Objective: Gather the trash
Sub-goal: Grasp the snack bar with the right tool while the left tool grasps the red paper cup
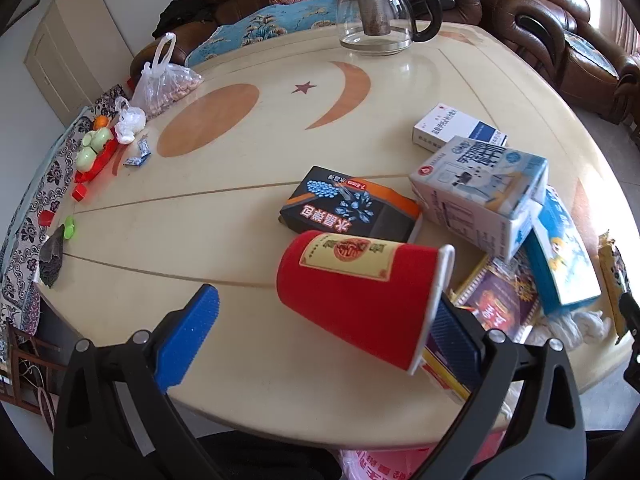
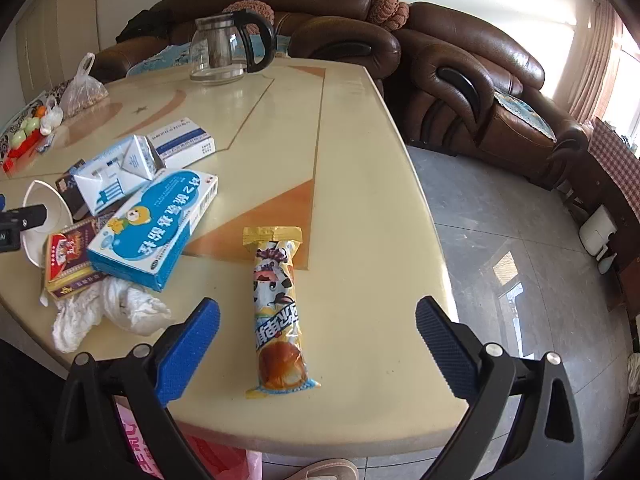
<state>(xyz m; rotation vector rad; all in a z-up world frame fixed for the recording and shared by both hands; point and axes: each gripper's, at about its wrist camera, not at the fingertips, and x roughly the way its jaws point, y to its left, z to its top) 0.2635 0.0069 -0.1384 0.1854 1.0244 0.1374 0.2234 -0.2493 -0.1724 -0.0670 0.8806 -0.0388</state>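
A red paper cup (image 1: 356,296) lies on its side between the fingers of my left gripper (image 1: 324,320), which is open; the right finger sits at the cup's rim, the left finger stands apart. Behind the cup lie a black box (image 1: 348,204), a milk carton (image 1: 480,192), a white medicine box (image 1: 452,124), a blue box (image 1: 560,256) and a red-gold box (image 1: 496,300). My right gripper (image 2: 316,328) is open over a yellow snack wrapper (image 2: 276,300). A crumpled white tissue (image 2: 108,312) lies left of it, beside the blue box (image 2: 156,228).
A glass teapot (image 1: 384,8) stands at the table's far side. A plastic bag of nuts (image 1: 164,80), green cups (image 1: 92,148) and small wrappers (image 1: 138,156) sit at the left edge. A pink bag (image 2: 192,456) hangs below the near edge. Brown sofas (image 2: 460,80) surround the table.
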